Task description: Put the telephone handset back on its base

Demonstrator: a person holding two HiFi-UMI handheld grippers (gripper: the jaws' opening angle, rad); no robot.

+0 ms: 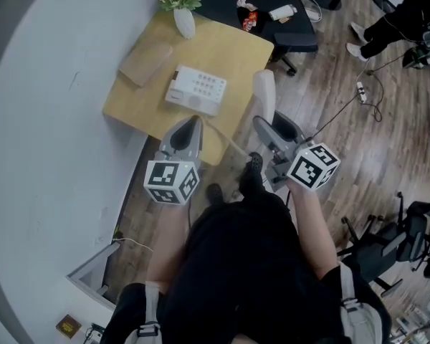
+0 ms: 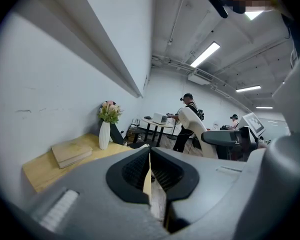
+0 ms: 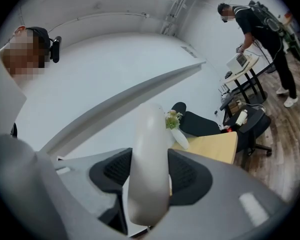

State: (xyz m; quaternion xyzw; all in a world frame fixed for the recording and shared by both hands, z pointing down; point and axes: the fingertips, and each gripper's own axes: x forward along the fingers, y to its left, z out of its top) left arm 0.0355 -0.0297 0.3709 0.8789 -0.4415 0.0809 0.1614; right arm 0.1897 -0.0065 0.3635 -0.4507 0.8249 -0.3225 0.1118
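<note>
The white telephone base (image 1: 196,90) lies on a small wooden table (image 1: 236,52). My right gripper (image 1: 264,125) is shut on the white handset (image 1: 265,92), which stands upright off the table's right edge, apart from the base. In the right gripper view the handset (image 3: 149,159) fills the gap between the black pads (image 3: 187,173) of the right gripper (image 3: 149,176). My left gripper (image 1: 193,120) hovers over the table's near edge, just short of the base, and its jaws (image 2: 150,154) are shut with nothing between them. From there the handset (image 2: 192,125) shows to the right.
A white vase of flowers (image 1: 182,9) and a tan book (image 1: 145,61) stand at the table's far side. A black office chair (image 1: 294,29) sits behind the table. A power strip (image 1: 360,90) and cables lie on the wooden floor; a wall (image 1: 43,120) runs on the left.
</note>
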